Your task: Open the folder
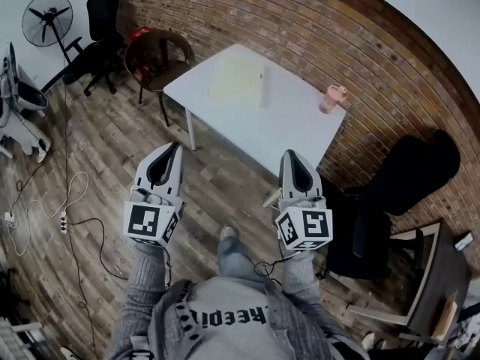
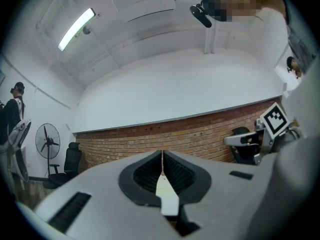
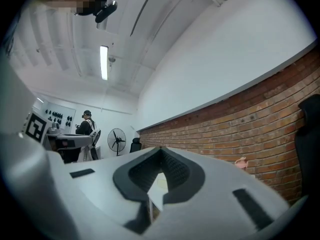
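Note:
A pale yellow folder (image 1: 238, 81) lies shut and flat on the white table (image 1: 285, 130), which stands against the brick wall ahead of me. Both grippers hang over the wooden floor, short of the table's near edge. My left gripper (image 1: 177, 148) is shut with nothing in it; its tips meet in the left gripper view (image 2: 162, 153). My right gripper (image 1: 288, 154) is also shut and empty, its tips touching in the right gripper view (image 3: 160, 148). A sliver of the table (image 2: 168, 196) shows below the left jaws.
A pink cup (image 1: 332, 98) stands on the table's far right corner, also seen as the cup (image 3: 242, 162). A black office chair (image 1: 405, 178) stands right of the table, a brown round chair (image 1: 154, 55) to its left. Cables (image 1: 67, 201) trail on the floor. A fan (image 1: 46, 17) is far left.

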Demonstrator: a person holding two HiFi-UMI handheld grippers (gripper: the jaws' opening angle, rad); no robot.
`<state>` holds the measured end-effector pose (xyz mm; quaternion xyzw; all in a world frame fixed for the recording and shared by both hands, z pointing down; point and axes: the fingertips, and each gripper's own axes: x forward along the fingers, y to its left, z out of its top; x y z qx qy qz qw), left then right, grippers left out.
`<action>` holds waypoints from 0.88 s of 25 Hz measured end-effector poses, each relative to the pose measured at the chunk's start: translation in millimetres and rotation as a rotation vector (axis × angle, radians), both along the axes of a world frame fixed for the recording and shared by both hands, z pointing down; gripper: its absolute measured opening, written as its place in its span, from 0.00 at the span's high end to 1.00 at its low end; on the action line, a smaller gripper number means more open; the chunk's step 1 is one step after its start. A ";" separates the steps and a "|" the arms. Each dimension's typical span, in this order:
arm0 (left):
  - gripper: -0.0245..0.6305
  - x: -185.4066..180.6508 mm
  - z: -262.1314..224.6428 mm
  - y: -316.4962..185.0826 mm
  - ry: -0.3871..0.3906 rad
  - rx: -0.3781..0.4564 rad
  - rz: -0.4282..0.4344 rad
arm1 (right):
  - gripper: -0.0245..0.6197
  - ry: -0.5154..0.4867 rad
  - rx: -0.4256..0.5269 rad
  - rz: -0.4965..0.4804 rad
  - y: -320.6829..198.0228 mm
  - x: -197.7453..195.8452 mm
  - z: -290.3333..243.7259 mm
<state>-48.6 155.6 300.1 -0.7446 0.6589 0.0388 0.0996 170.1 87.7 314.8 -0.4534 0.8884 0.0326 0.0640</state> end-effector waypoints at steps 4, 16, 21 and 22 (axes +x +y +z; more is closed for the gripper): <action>0.94 -14.0 -7.4 -43.3 0.001 0.014 -0.021 | 0.95 0.005 0.011 -0.024 -49.0 -15.3 -12.1; 0.94 -33.1 -28.1 -172.8 0.028 0.065 -0.045 | 0.95 0.001 0.048 -0.048 -182.0 -33.4 -31.7; 0.94 -41.3 -19.4 -204.9 0.019 0.056 -0.053 | 0.95 -0.013 0.030 -0.066 -220.7 -44.1 -26.7; 0.94 -45.0 -17.8 -209.6 0.019 0.047 -0.060 | 0.95 -0.011 0.025 -0.073 -226.7 -48.3 -24.3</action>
